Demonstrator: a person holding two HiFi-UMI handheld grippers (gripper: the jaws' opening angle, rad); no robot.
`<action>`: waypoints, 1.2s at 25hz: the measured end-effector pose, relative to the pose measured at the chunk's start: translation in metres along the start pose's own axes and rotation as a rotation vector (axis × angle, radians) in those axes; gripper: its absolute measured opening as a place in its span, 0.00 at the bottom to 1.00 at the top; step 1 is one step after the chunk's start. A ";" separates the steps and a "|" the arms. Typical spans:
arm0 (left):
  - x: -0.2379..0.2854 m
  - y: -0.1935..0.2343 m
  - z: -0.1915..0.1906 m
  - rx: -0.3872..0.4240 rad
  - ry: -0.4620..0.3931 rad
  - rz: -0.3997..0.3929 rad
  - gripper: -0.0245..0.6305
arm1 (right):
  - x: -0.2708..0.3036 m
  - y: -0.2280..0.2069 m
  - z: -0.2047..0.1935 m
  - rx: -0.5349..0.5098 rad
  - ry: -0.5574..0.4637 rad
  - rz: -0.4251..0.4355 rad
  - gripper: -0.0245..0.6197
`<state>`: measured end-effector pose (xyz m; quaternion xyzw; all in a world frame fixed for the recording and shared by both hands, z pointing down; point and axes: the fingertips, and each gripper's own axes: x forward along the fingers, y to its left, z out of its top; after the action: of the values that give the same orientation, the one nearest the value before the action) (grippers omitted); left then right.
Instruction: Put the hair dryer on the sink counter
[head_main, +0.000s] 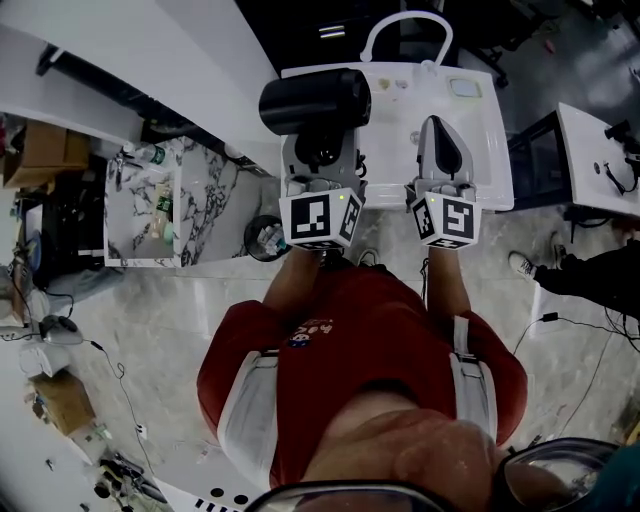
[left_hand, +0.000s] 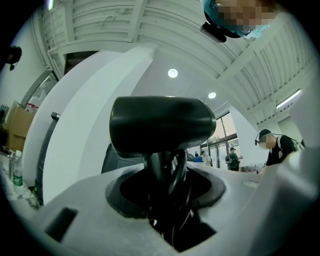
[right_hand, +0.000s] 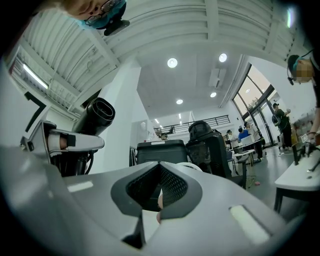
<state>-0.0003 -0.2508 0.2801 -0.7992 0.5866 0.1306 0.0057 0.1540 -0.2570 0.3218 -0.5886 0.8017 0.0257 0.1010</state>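
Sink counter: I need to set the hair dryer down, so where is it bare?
Bare white surface shows between the hair dryer and the right tongs, and along the sink counter's right edge past those tongs. The back is crowded: the faucet and a small pale item stand there.

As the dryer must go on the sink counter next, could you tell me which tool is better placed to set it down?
Left: the left tool grips the hair dryer by its handle, facing the sink counter. The right tool is shut and empty.
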 end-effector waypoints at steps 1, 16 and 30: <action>0.002 0.002 -0.001 0.001 0.002 0.005 0.34 | 0.003 0.000 -0.002 0.003 0.003 0.002 0.04; 0.047 0.076 -0.010 0.028 0.032 0.014 0.34 | 0.088 0.041 -0.023 -0.015 0.023 0.031 0.04; 0.065 0.124 -0.012 0.032 0.031 0.006 0.33 | 0.129 0.073 -0.033 -0.023 0.013 0.030 0.04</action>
<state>-0.0964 -0.3527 0.2953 -0.7994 0.5908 0.1089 0.0088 0.0437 -0.3612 0.3236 -0.5776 0.8109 0.0324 0.0886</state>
